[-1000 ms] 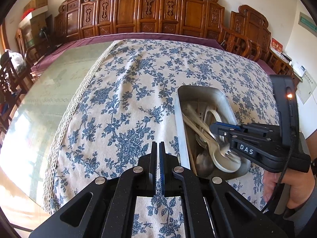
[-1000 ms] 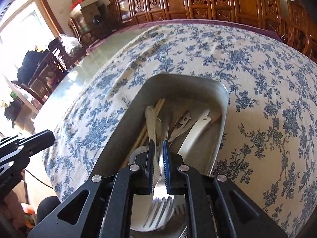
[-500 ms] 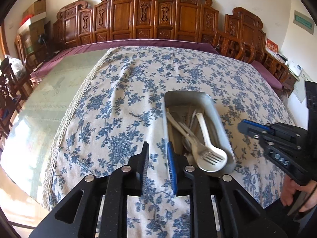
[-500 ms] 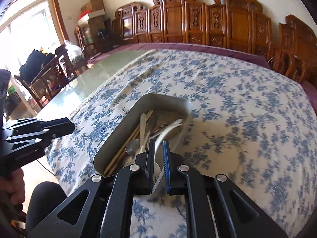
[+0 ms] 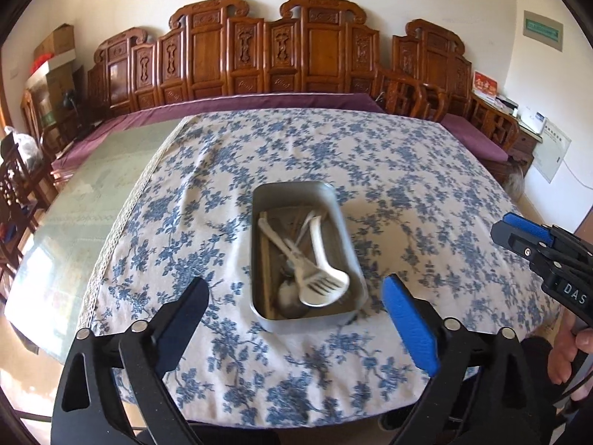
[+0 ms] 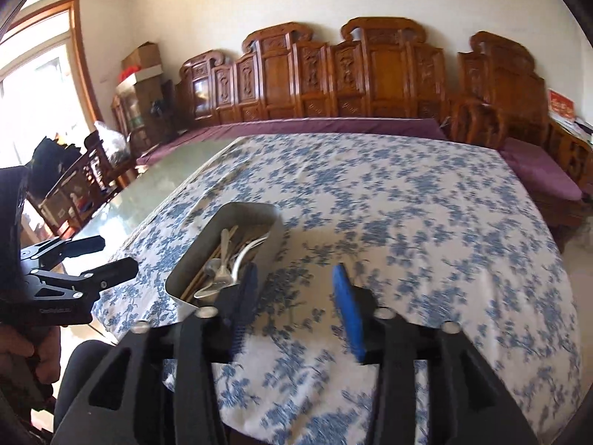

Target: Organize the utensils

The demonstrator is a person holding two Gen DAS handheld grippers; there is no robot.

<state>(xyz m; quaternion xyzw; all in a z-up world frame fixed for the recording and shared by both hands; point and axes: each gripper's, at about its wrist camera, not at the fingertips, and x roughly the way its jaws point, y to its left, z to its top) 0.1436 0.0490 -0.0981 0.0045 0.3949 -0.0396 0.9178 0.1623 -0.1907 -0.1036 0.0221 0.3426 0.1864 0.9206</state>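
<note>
A grey metal tray (image 5: 259, 200) sits near the front of the floral tablecloth (image 5: 370, 155). It holds a white plastic fork (image 5: 322, 285), a white spoon, metal cutlery and wooden chopsticks (image 5: 265, 259). My left gripper (image 5: 296, 283) hovers before and above the tray, its jaws opening wide with nothing in them. In the right wrist view the tray (image 6: 237, 207) lies ahead to the left. The right gripper (image 6: 294, 272) is over bare cloth beside it, jaws opening and empty. Each gripper also shows in the other view: right gripper (image 5: 515, 233), left gripper (image 6: 113, 256).
The cloth covers the right part of a big table; bare green glass (image 5: 92, 185) lies to the left. A carved wooden bench (image 5: 259, 63) with purple cushions runs along the back wall. Chairs (image 6: 74, 185) stand at the left. A person's hand (image 5: 570, 345) holds the right gripper.
Both grippers have pulled back and up from the tray, and both jaws have gone from shut to open. The right one, earlier shut around a fork in the tray, now holds nothing.
</note>
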